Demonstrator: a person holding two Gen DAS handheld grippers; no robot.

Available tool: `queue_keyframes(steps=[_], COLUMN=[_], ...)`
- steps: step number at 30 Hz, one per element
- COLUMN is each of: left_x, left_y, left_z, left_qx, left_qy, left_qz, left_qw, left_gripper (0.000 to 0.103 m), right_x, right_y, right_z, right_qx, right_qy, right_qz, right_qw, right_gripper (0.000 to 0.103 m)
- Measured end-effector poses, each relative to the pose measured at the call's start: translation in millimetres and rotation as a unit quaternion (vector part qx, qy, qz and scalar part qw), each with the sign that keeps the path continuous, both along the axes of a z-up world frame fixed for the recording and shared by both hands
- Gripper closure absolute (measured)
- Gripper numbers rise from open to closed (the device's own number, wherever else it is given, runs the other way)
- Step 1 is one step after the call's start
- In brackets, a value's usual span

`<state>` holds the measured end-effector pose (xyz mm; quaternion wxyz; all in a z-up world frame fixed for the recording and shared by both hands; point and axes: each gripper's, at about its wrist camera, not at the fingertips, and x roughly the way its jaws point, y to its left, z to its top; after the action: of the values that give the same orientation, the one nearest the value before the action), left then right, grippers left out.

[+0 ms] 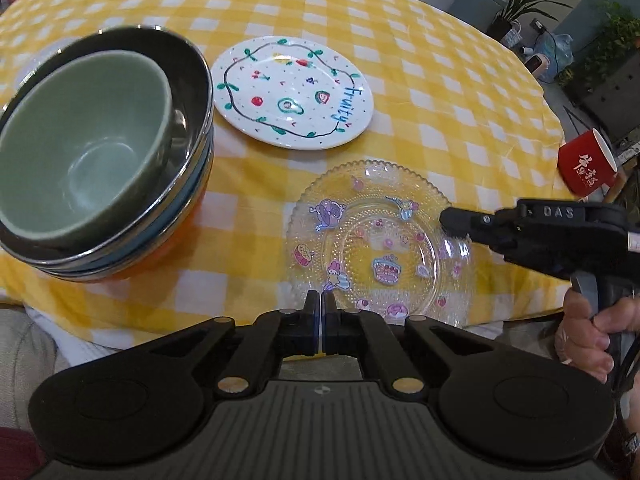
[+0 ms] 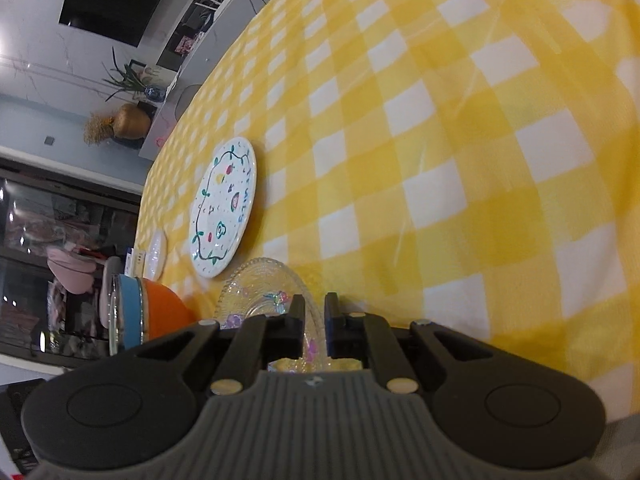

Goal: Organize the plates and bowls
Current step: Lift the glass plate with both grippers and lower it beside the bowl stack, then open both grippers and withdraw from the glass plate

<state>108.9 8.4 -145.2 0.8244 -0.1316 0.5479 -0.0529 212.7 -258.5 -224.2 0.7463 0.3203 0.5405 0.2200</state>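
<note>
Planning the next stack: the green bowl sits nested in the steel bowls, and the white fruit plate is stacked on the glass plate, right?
Not stacked. The left wrist view shows the fruit plate lying apart from the glass plate, both flat on the cloth. The green bowl is nested.

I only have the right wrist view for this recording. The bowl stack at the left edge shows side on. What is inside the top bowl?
Observer: A green bowl sits nested in the top of the bowl stack.
Operator: Where is the left claw?
Observer: The left claw is shut at the near rim of the glass plate. I cannot tell whether it pinches the rim.
Operator: Is there anything on the table that I am missing?
Observer: A red mug stands near the right edge of the tablecloth.
</note>
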Motion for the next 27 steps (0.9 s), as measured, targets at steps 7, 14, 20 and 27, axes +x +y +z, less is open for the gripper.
queue_keyframes(steps=[7,14,20,27], left_x=[2,6,8,20], left_y=[0,-2,-4,-11], left_z=[-5,-9,-13,-14], left_qx=[-0.016,-0.017,-0.011,-0.004], left_qy=[0.014,0.010,0.006,0.012], left_qz=[-0.002,0.007,0.016,0.015], left_qw=[0.9998,0.9998,0.9998,0.9998], left_gripper=[0.097,0.087,0.082,0.078], right_x=[11,15,14,17], right_y=[7,15,26,47], right_z=[2,6,14,23], right_qx=[-0.018,-0.037,-0.079,-0.153], right_qy=[-0.018,-0.036,-0.061,-0.097], right_qz=[-0.002,0.005,0.024,0.035], right_qw=[1.000,0.999,0.995,0.983], right_gripper=[0.094,0.093,0.092,0.090])
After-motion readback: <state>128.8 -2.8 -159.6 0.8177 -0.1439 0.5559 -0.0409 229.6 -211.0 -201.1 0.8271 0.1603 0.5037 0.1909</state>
